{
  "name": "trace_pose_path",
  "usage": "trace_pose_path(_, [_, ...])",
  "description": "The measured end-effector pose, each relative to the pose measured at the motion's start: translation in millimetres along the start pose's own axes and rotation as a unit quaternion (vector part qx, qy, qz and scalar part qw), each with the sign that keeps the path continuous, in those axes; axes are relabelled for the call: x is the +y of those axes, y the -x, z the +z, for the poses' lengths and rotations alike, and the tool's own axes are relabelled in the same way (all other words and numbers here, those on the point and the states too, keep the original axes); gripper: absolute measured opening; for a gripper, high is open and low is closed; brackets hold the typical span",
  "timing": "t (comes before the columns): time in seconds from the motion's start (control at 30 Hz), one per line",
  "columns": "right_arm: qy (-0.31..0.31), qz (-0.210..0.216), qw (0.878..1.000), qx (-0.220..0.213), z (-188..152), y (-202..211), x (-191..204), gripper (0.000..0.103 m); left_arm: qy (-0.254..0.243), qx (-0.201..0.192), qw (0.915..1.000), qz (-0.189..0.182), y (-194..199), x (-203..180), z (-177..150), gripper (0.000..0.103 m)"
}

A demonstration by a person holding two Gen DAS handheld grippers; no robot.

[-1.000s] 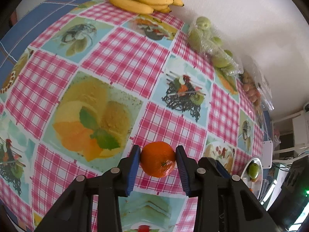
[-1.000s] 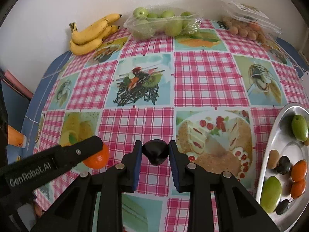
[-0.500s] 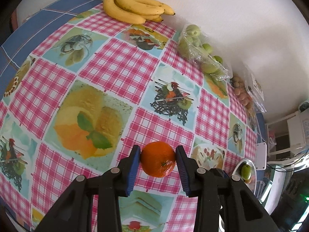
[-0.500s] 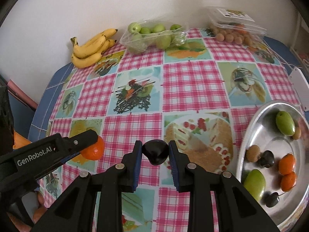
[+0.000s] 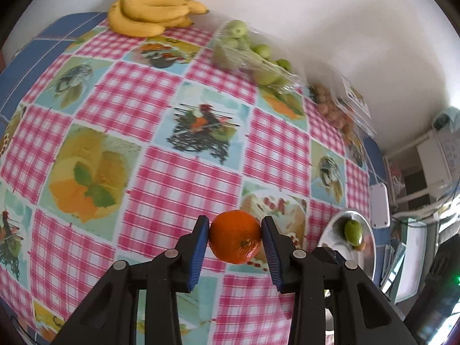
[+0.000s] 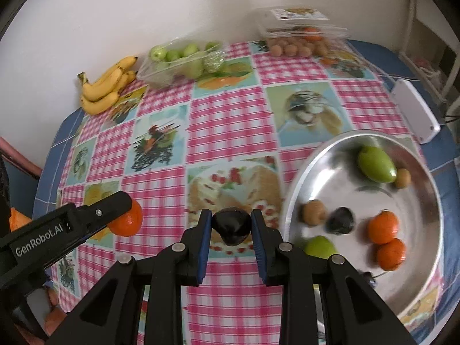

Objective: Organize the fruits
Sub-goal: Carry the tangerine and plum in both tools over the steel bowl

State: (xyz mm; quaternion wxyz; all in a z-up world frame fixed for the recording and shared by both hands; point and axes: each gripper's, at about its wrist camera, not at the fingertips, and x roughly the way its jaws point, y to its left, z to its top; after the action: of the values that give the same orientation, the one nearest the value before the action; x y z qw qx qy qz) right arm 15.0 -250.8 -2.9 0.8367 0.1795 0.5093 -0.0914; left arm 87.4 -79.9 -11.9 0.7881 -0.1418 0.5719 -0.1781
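The left claw (image 5: 235, 237) is clenched on an orange mandarin (image 5: 235, 236), its blue pads pressing the fruit from both sides, and it holds the fruit raised above the checked table (image 5: 184, 178), pointing forward and slightly down across the cloth toward the far wall. In the right wrist view the same claw (image 6: 126, 215) reaches in from the lower left edge, its black arm slanting upward to the right, with the mandarin (image 6: 128, 222) showing past its tip. The right claw (image 6: 231, 227) grips a dark, glossy plum (image 6: 231, 225) between its two fingers, also lifted off the table, just left of the rim of a silver tray (image 6: 290, 201). The tray holds two green fruits, two mandarins, two brownish round fruits and a dark one. Along the far edge of the table, against the wall, lie a bunch of bananas (image 6: 107, 84), a clear pack of green apples (image 6: 184, 60) and a clear box of small brown fruits (image 6: 299, 36). A white device (image 6: 415, 109) sits on the blue table edge beyond the tray.
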Motion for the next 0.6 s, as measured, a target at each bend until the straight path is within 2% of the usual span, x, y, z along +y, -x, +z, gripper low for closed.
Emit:
trace_pose_path(0.27, [-0.018, -0.021, 1.000, -0.011, 1, 17, -28, 0.029, -0.046, 0.003, 0.9989, -0.007, -3, -37, -12, 0.040])
trace_pose_path(0.6, [-0.051, -0.035, 0.998, -0.018, -1, 31, -69, 0.029, -0.112, 0.011, 0.9935, -0.016, -15, -85, -34, 0.040])
